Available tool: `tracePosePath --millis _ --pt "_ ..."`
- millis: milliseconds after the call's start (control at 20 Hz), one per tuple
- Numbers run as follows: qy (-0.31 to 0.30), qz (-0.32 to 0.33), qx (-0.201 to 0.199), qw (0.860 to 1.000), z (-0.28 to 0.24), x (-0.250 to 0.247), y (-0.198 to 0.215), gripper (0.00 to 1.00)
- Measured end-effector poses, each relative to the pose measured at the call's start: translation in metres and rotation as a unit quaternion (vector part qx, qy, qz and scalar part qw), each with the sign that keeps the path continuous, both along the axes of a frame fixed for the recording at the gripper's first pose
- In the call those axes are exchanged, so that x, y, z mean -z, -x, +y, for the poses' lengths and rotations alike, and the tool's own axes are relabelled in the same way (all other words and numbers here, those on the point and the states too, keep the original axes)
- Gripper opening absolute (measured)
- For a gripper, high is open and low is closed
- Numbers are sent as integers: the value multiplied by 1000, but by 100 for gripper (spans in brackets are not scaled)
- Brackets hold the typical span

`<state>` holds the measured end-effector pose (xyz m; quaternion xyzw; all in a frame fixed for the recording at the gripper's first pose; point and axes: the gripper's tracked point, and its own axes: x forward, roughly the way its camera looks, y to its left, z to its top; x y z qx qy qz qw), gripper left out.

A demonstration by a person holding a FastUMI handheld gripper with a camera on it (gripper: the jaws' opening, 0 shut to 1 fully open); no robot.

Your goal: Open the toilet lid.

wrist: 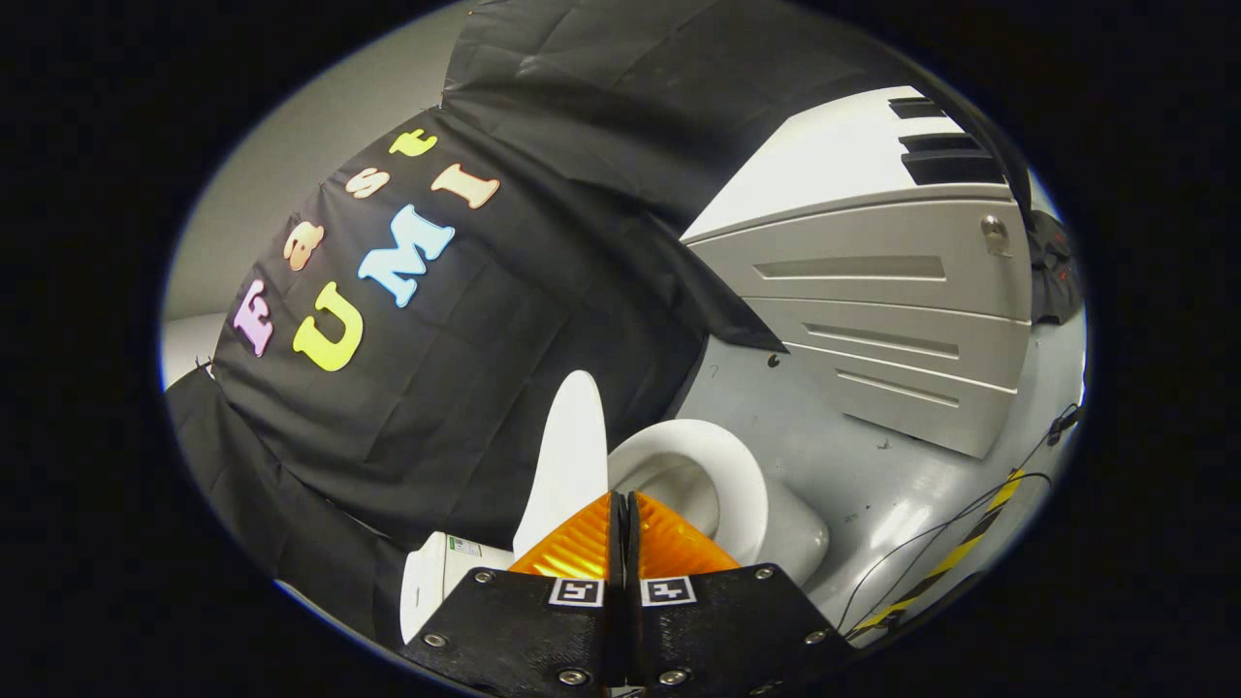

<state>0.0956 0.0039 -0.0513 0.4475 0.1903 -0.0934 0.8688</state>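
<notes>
Gripper view, tilted. The claw [623, 504] is clenched — its two orange fingers [572, 548] lie flat against each other along a thin dark seam, with nothing caught between them. Each finger sits on a black plate with a small square marker near the seam and screws along the lower edge.

Just beyond the fingertips stands the toilet [776, 528], white. The lid [570, 456] is already raised: it stands up nearly on edge, directly ahead of the left finger and rising past its tip, seen almost edge-on as a narrow white blade. I cannot tell whether the fingertips touch it. The seat ring [722, 475] lies ahead of the right finger, with the bowl opening visible inside it. Part of the white tank [436, 577] shows beside the left finger's plate, below the lid, with a small label on it.

Behind the lid and to the claw's left hangs the black cloth wall [465, 388]. Further off to the right, well apart from the toilet, sits a grey panelled cabinet [892, 320] with a round lock. On the grey floor [873, 485] to the right run thin black cables [931, 533] and a yellow-and-black striped strip [970, 538].
</notes>
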Motion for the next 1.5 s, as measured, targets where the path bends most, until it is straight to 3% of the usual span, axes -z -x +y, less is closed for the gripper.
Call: tracePosePath --millis 1250,1500 --pt "67 -43 -39 996 52 -89 -1 0" --pt "108 -49 -51 992 66 -105 -1 0"
